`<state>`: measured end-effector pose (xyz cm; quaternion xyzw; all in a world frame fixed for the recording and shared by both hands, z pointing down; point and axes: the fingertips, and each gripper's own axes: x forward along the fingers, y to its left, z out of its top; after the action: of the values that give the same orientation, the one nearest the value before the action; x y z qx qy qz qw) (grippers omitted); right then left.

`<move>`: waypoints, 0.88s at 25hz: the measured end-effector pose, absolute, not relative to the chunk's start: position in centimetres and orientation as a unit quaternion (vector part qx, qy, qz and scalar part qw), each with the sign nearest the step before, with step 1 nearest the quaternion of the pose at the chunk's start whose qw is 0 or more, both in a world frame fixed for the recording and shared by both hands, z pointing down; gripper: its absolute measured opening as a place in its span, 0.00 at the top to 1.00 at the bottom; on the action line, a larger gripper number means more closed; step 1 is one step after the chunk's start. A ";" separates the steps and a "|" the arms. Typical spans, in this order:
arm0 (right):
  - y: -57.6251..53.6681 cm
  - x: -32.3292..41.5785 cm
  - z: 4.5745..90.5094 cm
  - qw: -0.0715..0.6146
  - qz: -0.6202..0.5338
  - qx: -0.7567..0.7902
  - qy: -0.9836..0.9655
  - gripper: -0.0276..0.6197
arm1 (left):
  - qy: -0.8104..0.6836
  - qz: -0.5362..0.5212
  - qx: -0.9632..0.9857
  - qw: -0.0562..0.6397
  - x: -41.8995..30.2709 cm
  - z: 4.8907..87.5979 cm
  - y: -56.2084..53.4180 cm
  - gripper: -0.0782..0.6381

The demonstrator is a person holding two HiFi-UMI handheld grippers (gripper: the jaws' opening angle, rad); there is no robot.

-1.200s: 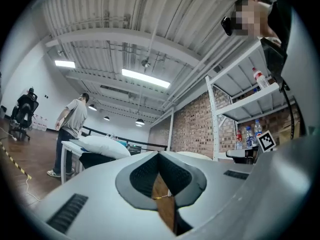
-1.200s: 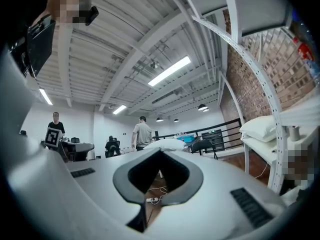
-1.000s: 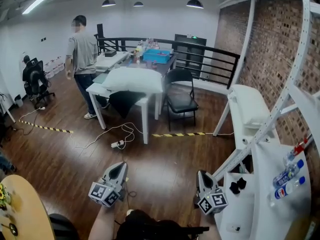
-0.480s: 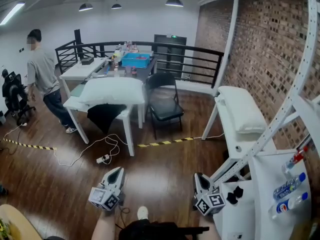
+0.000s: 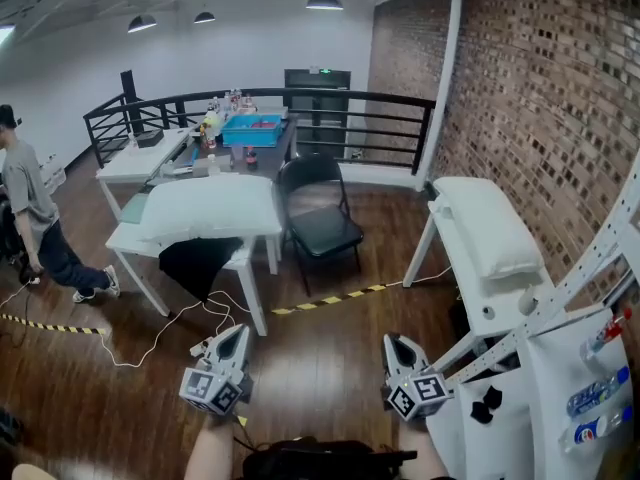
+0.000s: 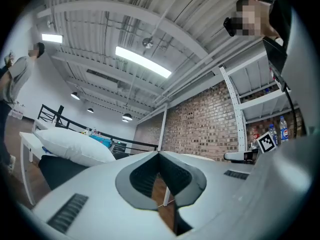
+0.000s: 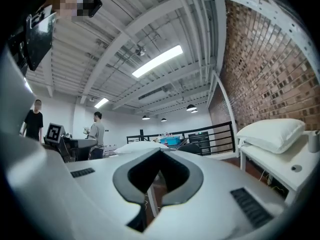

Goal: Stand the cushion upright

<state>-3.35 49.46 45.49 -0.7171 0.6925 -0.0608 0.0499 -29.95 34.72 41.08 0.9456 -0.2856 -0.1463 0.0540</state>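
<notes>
Left gripper [image 6: 159, 155]: jaws are meeting tip to tip, with nothing lying between them. Right gripper [image 7: 161, 152]: jaws are likewise pressing together and carrying nothing.

Both are hovering low over the wooden floor [image 5: 320, 358], well apart from each other and pointing out into the room.

Just right of the right gripper, a white shelf unit [image 5: 540, 368] is holding bottles [image 5: 598, 405].

Beyond it, a white cushion [image 5: 490, 226] is lying flat on a white bench [image 5: 490, 303] along the brick wall [image 5: 540, 88], well away from both grippers.

A second cushion [image 5: 210, 206] is lying flat on a white table [image 5: 130, 240] further left. A black chair [image 5: 318, 218] is standing between table and bench.

Which cushion the task means, I cannot tell.

A person [image 5: 30, 218] is standing mid-stride at the left edge.
</notes>
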 end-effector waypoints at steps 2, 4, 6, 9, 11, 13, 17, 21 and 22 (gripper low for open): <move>47.5 -2.8 45.7 0.049 -0.065 -0.717 0.693 0.95 | -0.285 -0.143 0.946 0.058 -29.0 41.4 32.9 0.89; 45.7 -1.6 46.2 0.048 -0.071 -0.718 0.691 0.95 | -0.286 -0.141 0.946 0.063 -27.9 41.6 31.3 0.89; 43.5 0.0 47.0 0.050 -0.080 -0.716 0.691 0.95 | -0.287 -0.127 0.947 0.072 -26.5 43.2 29.2 0.89; 39.6 2.8 48.4 0.054 -0.095 -0.708 0.698 0.95 | -0.304 -0.121 0.942 0.079 -24.8 44.4 25.7 0.89; 36.7 5.1 48.5 0.054 -0.093 -0.702 0.704 0.95 | -0.318 -0.130 0.936 0.076 -23.0 44.0 23.3 0.89; 33.7 7.4 47.9 0.055 -0.088 -0.692 0.714 0.95 | -0.330 -0.136 0.932 0.066 -20.6 42.6 21.0 0.89; 28.4 11.9 47.4 0.051 -0.085 -0.671 0.735 0.95 | -0.341 -0.140 0.927 0.066 -16.2 42.5 16.7 0.89; 24.0 16.2 47.4 0.048 -0.082 -0.656 0.749 0.95 | -0.358 -0.139 0.922 0.053 -12.3 41.2 13.4 0.89; 22.9 17.2 47.4 0.051 -0.082 -0.655 0.749 0.95 | -0.361 -0.136 0.921 0.049 -11.4 41.0 12.5 0.89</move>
<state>17.18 22.90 47.36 -0.6551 0.7494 -0.0819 0.0508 -11.43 12.53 40.99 0.9213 -0.3608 -0.1361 0.0488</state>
